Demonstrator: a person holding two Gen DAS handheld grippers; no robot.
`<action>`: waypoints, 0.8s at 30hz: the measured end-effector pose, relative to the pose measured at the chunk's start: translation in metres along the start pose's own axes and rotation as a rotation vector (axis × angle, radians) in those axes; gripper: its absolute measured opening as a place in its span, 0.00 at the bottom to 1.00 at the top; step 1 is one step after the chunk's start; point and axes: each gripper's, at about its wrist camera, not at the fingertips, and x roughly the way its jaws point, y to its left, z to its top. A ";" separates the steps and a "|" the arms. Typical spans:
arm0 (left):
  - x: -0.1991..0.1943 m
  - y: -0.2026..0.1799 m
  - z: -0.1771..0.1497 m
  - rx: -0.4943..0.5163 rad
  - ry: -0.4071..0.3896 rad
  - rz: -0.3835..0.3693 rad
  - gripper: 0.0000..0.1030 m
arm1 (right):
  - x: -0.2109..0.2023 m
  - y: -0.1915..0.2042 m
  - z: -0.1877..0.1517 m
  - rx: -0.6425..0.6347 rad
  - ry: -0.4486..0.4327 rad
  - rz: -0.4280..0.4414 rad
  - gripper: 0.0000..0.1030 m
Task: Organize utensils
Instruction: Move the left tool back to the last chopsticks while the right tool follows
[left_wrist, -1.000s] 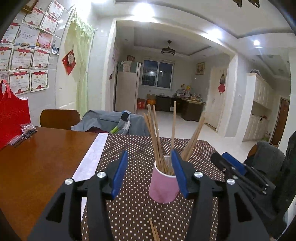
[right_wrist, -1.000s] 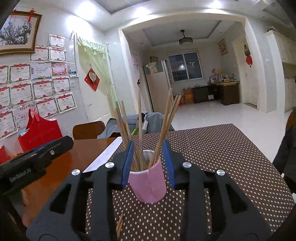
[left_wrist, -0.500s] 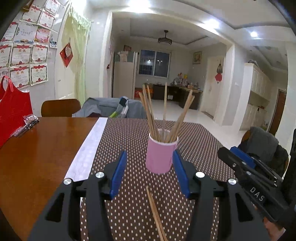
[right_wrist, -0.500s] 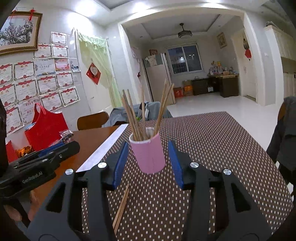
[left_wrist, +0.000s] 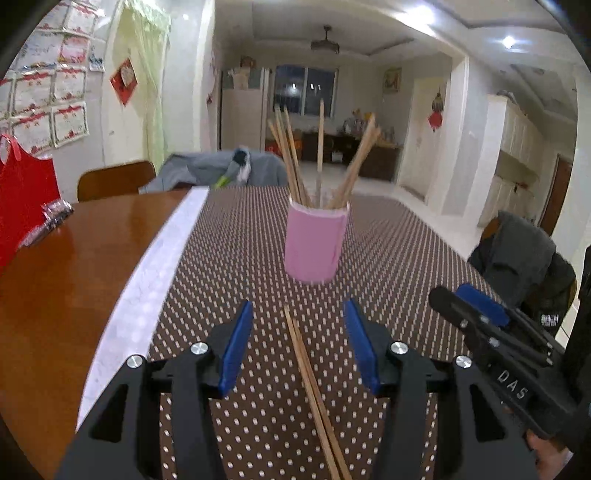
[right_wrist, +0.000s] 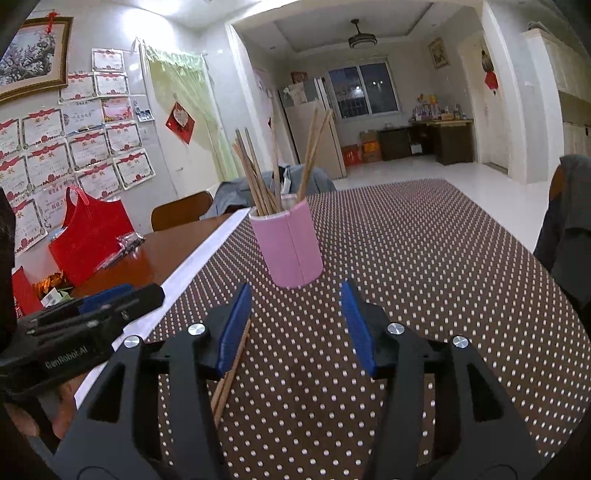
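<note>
Here, both grippers' fingers spread (empty), left gripper (left_wrist: 298, 343), right gripper (right_wrist: 296, 326), pink cup (left_wrist: 316, 243) ahead, apart.

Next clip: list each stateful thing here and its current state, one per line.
left gripper: open, empty, straddling the loose chopsticks.
right gripper: open, empty.
pink cup: upright on the dotted tablecloth, clear of both grippers.
chopsticks in cup: standing, fanned out.
loose chopsticks: lying flat on the tablecloth, side by side.
</note>
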 end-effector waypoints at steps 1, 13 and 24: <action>0.006 0.001 -0.004 -0.002 0.040 -0.002 0.50 | 0.001 -0.001 -0.003 0.005 0.007 0.000 0.49; 0.060 0.013 -0.042 -0.063 0.335 -0.013 0.50 | 0.016 -0.034 -0.017 0.172 0.088 0.103 0.51; 0.077 0.006 -0.048 0.001 0.402 0.037 0.50 | 0.015 -0.057 -0.023 0.279 0.101 0.136 0.51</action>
